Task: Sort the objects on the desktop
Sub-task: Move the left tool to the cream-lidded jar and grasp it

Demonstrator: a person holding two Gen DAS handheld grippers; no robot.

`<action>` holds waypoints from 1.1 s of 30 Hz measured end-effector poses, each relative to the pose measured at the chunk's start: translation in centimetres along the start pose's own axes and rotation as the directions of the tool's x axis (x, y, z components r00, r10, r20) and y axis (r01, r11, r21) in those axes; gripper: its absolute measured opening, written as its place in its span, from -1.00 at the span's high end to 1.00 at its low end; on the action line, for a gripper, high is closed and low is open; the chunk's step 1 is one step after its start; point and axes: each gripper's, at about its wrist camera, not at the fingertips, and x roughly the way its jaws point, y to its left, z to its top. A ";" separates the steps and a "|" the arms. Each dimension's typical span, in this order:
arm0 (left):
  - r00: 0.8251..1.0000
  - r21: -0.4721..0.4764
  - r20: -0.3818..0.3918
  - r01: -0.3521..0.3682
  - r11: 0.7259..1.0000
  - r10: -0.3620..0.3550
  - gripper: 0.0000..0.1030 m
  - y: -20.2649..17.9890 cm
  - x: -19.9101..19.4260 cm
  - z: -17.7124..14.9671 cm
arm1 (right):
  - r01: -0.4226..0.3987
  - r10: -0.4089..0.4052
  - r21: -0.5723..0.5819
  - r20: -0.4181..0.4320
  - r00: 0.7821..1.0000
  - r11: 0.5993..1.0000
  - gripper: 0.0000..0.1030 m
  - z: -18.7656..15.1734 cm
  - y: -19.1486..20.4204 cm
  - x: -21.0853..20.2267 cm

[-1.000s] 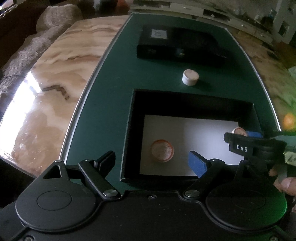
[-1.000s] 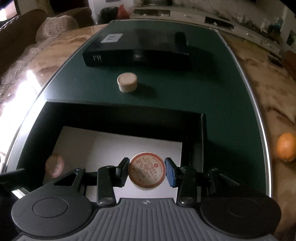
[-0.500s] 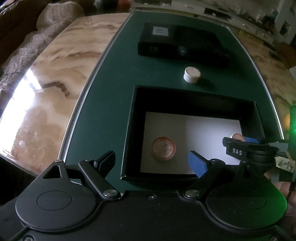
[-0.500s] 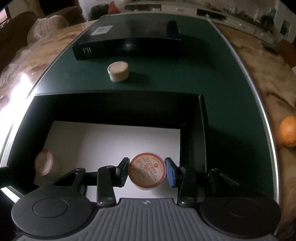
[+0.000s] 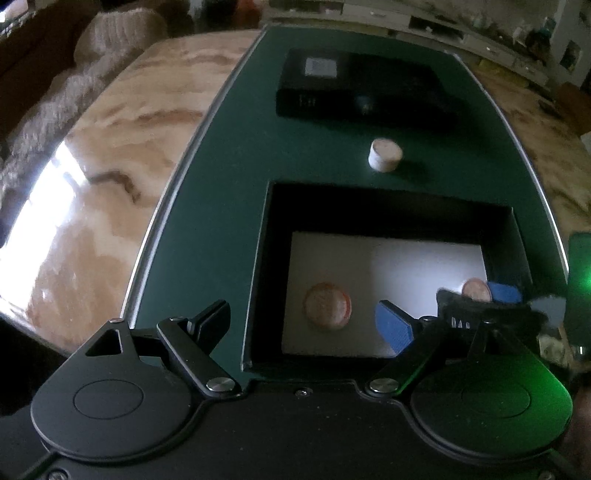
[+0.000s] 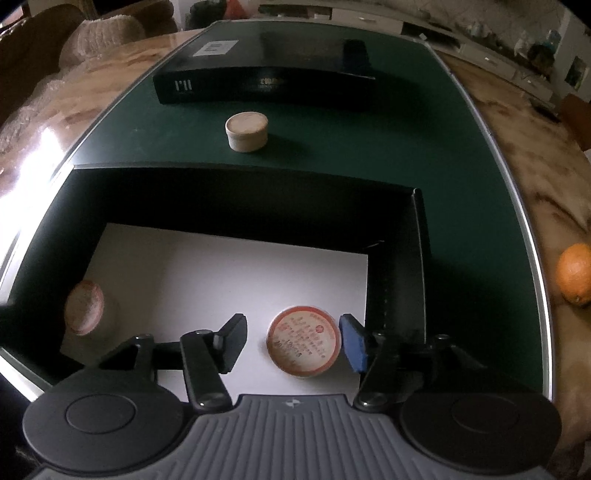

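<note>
An open black box (image 6: 417, 258) with a white floor stands on the green mat (image 6: 461, 166). My right gripper (image 6: 293, 343) reaches into its right near corner and its jaws are opening. A round tin with a red-rimmed label (image 6: 303, 345) lies between them on the white floor, free of the left finger and close to the blue right pad (image 6: 352, 343). A second such tin (image 5: 327, 304) lies at the box's left side, under my left gripper (image 5: 301, 326), which hangs open and empty above it. A cream round box (image 6: 246, 132) sits on the mat behind.
A long black case (image 6: 266, 83) lies across the far end of the mat. An orange (image 6: 574, 273) rests on the marble tabletop (image 5: 110, 184) to the right. A knitted cushion (image 5: 118, 33) lies beyond the table at the far left.
The right gripper's jaws have parted from the labelled tin, which now lies loose on the box floor. The left gripper has kept still and open.
</note>
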 end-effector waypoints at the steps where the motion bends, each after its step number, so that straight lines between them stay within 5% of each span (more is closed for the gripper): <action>1: 1.000 0.006 0.013 -0.010 1.000 0.010 -0.68 -0.2 0.0 0.5 | -0.002 0.002 0.004 0.002 1.000 1.000 -0.16 0.0 -0.1 -0.1; 16: 0.998 0.037 0.060 -0.036 0.999 0.034 -0.68 -7.0 8.0 10.2 | -0.075 0.063 0.077 0.149 0.987 0.994 -0.25 -1.1 -3.0 -7.0; 33: 0.994 0.029 0.048 -0.102 0.994 0.101 -0.63 -10.3 15.2 12.9 | -0.175 0.157 0.107 0.156 0.975 0.979 -0.25 -2.3 -4.3 -7.2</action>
